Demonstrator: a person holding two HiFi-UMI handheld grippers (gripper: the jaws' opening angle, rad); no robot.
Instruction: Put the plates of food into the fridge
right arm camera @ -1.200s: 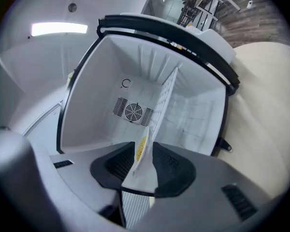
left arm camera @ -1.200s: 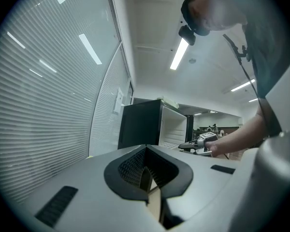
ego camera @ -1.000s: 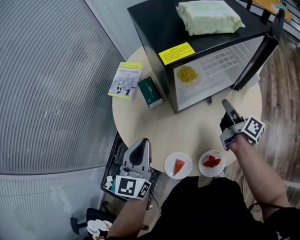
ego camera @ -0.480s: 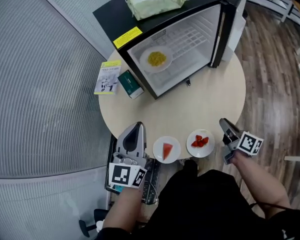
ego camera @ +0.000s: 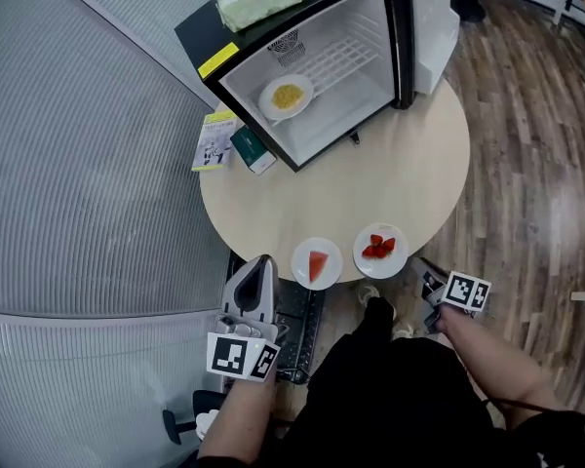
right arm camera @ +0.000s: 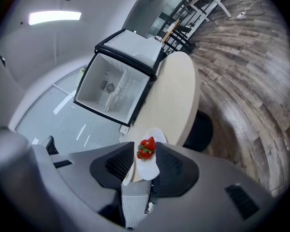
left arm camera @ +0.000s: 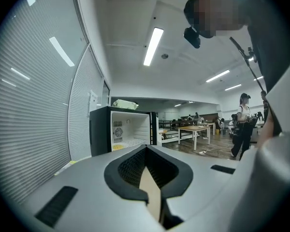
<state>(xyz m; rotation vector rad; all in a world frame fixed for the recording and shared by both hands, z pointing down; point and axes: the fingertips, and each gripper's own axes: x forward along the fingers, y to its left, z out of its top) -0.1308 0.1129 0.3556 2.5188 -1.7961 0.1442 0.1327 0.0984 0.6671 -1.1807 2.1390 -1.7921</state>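
Left tongs closed, empty, just off the table edge; right tongs parted, gripping nothing; strawberry plate just ahead of right tongs; watermelon plate between both tongs; open fridge well beyond, yellow-food plate inside.

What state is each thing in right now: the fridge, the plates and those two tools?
Fridge door: swung wide open.
Plate of yellow food: inside the fridge.
Watermelon plate: on the table, near its front edge, untouched.
Strawberry plate: on the table beside the watermelon plate, untouched.
Left tool: shut, empty.
Right tool: open, empty, just off the table's edge.
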